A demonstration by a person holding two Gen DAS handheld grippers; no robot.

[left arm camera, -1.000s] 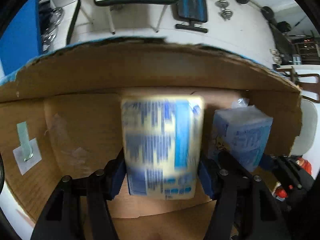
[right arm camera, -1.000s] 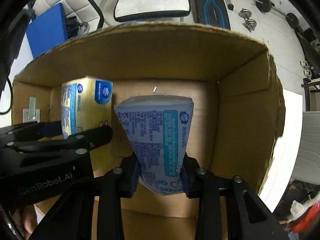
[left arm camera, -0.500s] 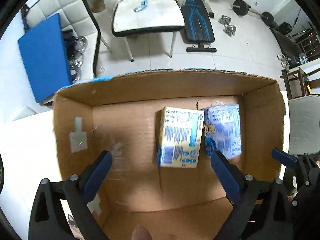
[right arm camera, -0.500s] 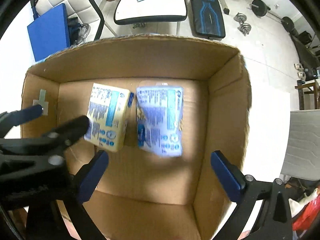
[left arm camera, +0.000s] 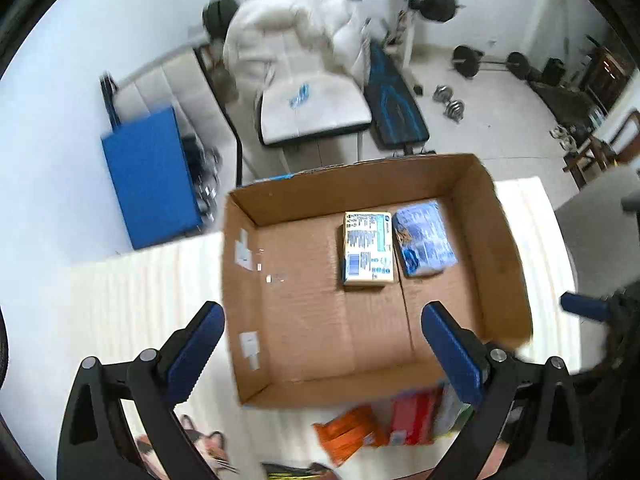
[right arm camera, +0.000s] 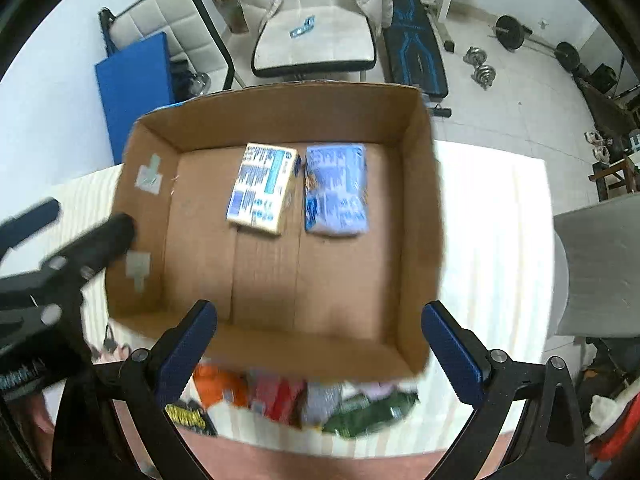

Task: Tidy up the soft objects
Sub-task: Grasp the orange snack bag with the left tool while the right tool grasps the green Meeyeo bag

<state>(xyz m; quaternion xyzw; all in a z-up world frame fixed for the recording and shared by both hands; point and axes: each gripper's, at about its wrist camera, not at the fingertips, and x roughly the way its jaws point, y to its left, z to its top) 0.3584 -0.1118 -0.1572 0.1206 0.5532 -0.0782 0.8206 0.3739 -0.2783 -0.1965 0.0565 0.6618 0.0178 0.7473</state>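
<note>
Left wrist view looked down on the box (left arm camera: pixel 500 248) from above, with the left gripper (left arm camera: pixel 320 344) spread wide and holding nothing, its blue pads either side of the box's near half. Two packs lay flat at the box's far wall, right of its middle: a yellow pack (left arm camera: pixel 367 249) and, just beside it on the right, a blue pack (left arm camera: pixel 423 238). Both ran their long axes from the far wall towards the near one. Outside the box, against its near wall, waited more soft things: an orange pack (left arm camera: pixel 346 434) and a red pack (left arm camera: pixel 412 416). These sat below and between the jaws, nearer than anything inside, so I'd judge the next pick called for drawing back and dipping down. Their outlines were smeared, and the red one's right side was hidden behind the right finger.

Right wrist view showed the same box (right arm camera: pixel 420 208), the right gripper (right arm camera: pixel 320 340) likewise gaping and empty over the near wall. The yellow pack (right arm camera: pixel 262 188) lay slightly askew beside the blue pack (right arm camera: pixel 336 189). Below the near wall the pile was blurred: the orange pack (right arm camera: pixel 218 386), the red pack (right arm camera: pixel 278 394), something green (right arm camera: pixel 372 412). The green piece seemed closest to this gripper, the orange to the left one. What lay beneath the pile I couldn't tell.
</note>
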